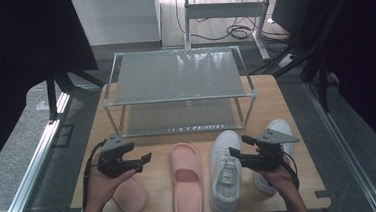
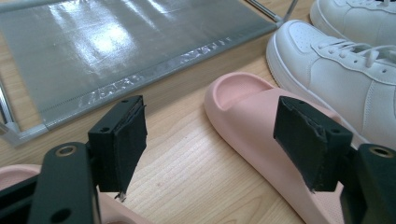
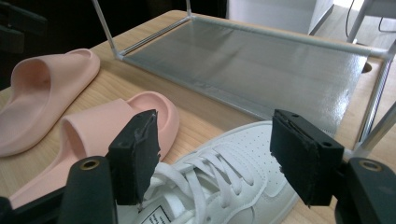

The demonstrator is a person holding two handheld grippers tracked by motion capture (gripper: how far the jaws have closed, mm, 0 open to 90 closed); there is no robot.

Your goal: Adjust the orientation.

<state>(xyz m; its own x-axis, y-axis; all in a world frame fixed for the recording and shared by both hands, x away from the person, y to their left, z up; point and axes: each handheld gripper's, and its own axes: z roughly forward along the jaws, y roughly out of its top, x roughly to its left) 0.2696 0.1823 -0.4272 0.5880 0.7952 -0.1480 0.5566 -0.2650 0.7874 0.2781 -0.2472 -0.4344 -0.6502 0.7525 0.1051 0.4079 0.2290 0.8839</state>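
Observation:
Two pink slippers and two white sneakers lie in a row on the wooden table. My left gripper is open, hovering above the left pink slipper and pointing toward the middle pink slipper. In the left gripper view nothing sits between the open jaws of my left gripper, with the middle slipper just ahead. My right gripper is open above the inner white sneaker. The right gripper view has that sneaker below the empty right gripper. The outer sneaker lies partly behind the right hand.
A two-shelf metal rack with grey shelves stands at the back of the table; its lower shelf lies close ahead of the shoes. Bare wood runs beside the rack on the left. Floor and black curtains surround the table.

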